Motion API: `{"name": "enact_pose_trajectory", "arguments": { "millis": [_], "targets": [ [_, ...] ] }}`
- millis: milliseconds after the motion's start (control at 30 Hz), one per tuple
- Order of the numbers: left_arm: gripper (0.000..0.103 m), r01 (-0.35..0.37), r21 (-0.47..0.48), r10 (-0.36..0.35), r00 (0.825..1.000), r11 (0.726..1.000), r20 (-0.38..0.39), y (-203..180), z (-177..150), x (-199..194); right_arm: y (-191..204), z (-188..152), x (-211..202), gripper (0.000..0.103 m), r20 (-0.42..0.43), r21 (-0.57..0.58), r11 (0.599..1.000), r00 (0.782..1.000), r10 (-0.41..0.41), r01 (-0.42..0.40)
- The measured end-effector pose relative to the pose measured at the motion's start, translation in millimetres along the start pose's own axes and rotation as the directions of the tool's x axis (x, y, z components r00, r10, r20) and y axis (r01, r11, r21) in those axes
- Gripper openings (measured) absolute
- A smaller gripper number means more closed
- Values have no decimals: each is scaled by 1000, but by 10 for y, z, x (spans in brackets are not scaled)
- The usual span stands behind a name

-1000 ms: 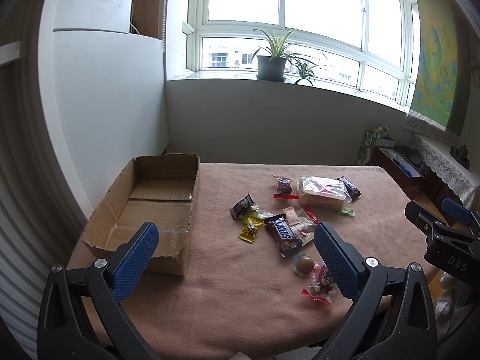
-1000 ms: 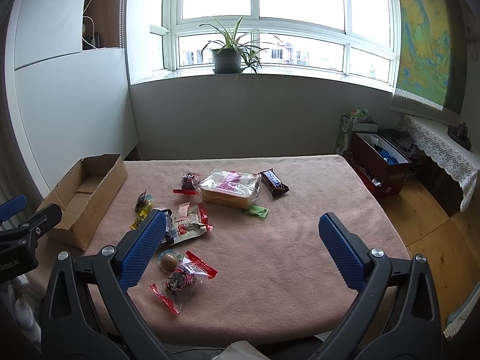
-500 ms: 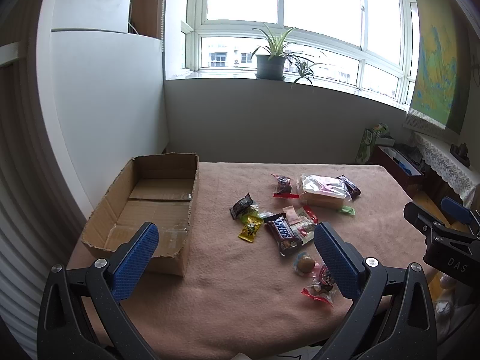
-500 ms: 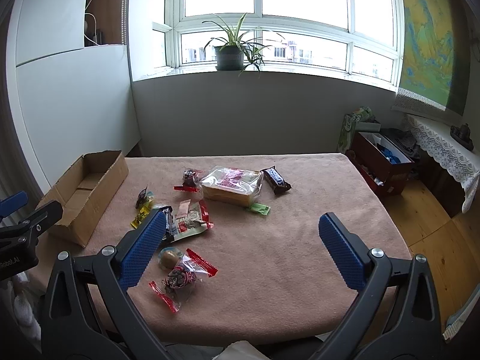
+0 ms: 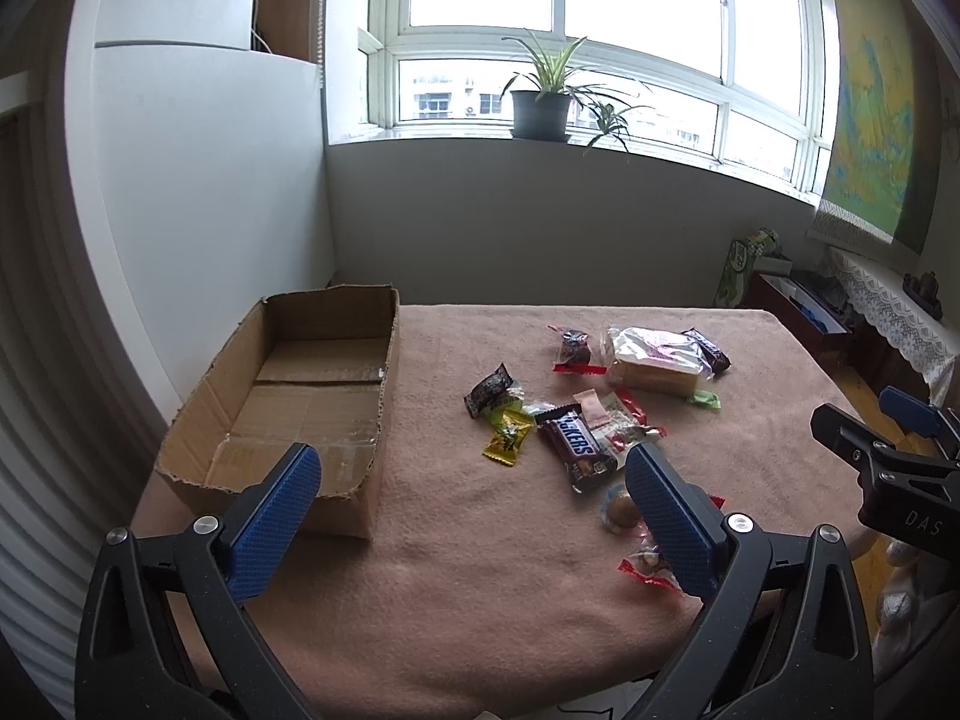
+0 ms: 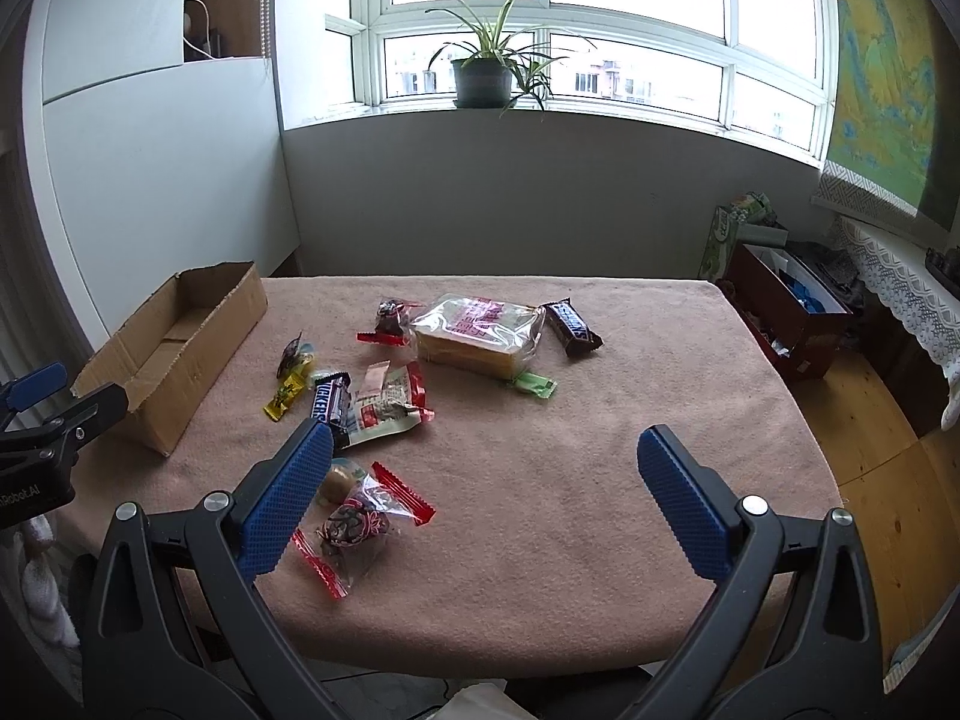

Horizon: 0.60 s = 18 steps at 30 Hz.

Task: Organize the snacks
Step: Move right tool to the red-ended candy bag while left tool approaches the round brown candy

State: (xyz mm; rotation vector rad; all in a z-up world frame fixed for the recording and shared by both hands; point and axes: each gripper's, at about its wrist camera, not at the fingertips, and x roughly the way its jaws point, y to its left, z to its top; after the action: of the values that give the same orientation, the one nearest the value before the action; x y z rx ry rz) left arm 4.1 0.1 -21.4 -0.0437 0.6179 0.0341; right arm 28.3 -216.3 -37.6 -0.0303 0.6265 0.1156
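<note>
Nothing much was moved; both grippers (left gripper [image 5: 471,489], right gripper [image 6: 483,477]) were held wide open, empty. Slippery snacks [image 6: 360,402] could be dropped beside the box [image 5: 288,414].

Two fisheye views look forward from above the near edge of the table [image 5: 480,600], both facing the far wall with its window and potted plant [image 5: 543,102].

The left wrist view sits toward the near left corner, close to the open cardboard box [image 5: 288,396], with the left hand-held gripper [image 5: 474,504] framing the bottom. The right hand-held gripper [image 5: 888,450] shows at its right edge.

The right wrist view sits further right along the near edge, framed by the right hand-held gripper [image 6: 486,498].

Both views share the table, the box, the scattered snacks, including the Snickers bar [image 5: 576,444] and bagged bread [image 6: 474,336], and the window.
</note>
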Motion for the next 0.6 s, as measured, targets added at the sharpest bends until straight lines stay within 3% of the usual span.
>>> {"name": "enact_pose_trajectory", "arguments": {
  "millis": [300,600],
  "targets": [
    [83,22,16,-21,997,1000,-75,24,-189,143,64,-249,282,76,-147,-17,995,984,96,-100],
    [74,56,20,-54,991,998,-123,-25,-297,268,306,-431,606,72,-275,38,982,942,191,-188]
  ]
}}
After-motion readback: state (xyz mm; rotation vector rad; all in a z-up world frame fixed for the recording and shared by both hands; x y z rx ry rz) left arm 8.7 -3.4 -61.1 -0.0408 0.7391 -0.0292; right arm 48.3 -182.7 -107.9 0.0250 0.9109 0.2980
